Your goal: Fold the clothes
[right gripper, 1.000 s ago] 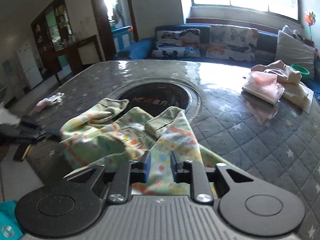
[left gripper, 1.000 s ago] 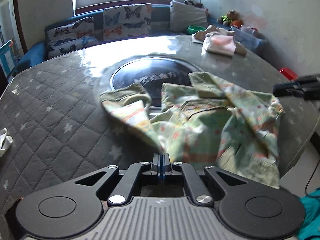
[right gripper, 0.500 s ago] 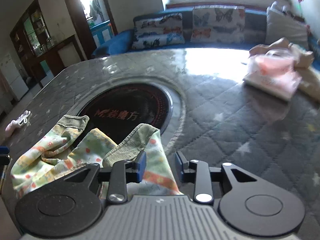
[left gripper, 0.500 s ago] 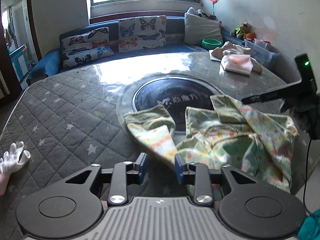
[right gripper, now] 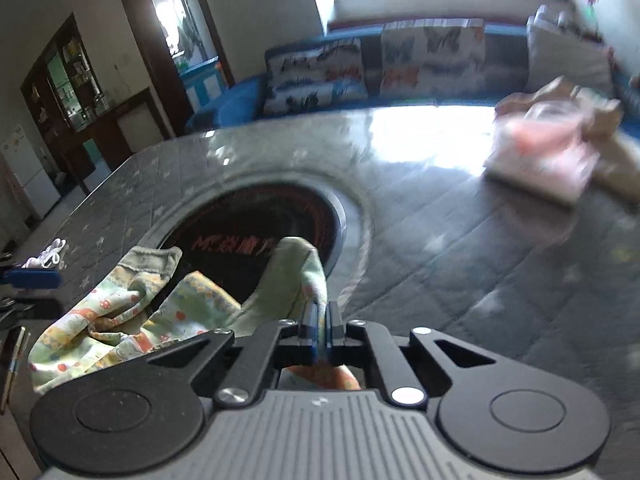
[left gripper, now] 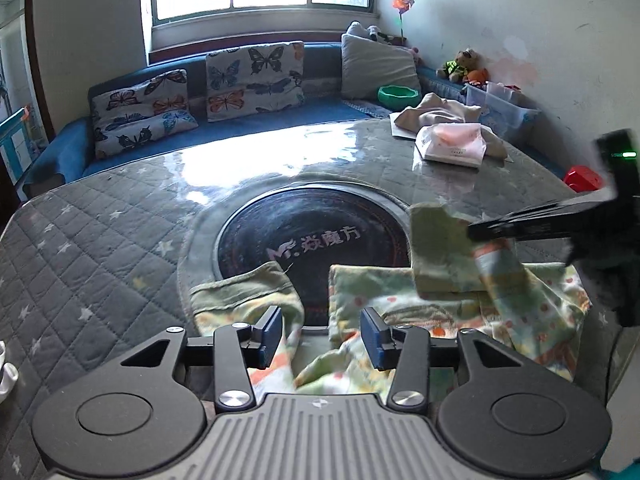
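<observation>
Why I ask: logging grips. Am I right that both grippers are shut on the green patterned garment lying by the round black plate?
Not quite. Only the right gripper is shut on the garment, as the right wrist view shows. The left gripper is open over it, near the black plate.

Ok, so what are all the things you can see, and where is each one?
Patterned garment: 1, pale green with orange prints, crumpled at the table's near edge, one cuff lifted.
Table: 1, grey quilted star cover, fills the middle.
Round inset: 1, black, table centre.
Folded clothes: 1 pile, pink and beige, far right of table.
Butterfly cushions: 3, white with butterflies, on the blue sofa under the window.
Grey pillow: 1, sofa's right end.
Bowl: 1, green, on the sofa.
Teddy bear: 1, brown, right ledge.
Pinwheel: 1, orange, by the window.
Left claw: open, over the garment.
Right claw: shut on the garment's cuff.
</observation>
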The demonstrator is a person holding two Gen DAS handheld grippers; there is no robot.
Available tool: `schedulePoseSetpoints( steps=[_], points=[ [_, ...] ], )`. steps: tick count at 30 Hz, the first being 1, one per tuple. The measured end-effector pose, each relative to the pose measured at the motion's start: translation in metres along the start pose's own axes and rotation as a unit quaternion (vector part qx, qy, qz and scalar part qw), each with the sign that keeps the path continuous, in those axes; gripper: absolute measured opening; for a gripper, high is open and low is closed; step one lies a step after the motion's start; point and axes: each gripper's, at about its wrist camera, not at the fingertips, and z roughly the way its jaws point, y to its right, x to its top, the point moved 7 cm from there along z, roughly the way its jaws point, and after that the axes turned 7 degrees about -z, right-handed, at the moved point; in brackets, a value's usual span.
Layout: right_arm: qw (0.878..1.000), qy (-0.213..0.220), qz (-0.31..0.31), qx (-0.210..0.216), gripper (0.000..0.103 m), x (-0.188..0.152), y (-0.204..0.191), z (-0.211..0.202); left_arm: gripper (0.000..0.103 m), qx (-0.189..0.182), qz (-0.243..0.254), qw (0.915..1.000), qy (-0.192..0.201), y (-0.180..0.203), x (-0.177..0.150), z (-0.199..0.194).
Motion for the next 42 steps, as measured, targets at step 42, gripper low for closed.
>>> schedulePoseSetpoints(
  steps=[42],
  points=[
    [0.989, -0.016, 0.098, -0.108, 0.033, -0.087, 0.084, -0.123, 0.06, -0.026, 0.024, 0.9967, -0.073, 0.013, 0.024, 0.123]
  ],
)
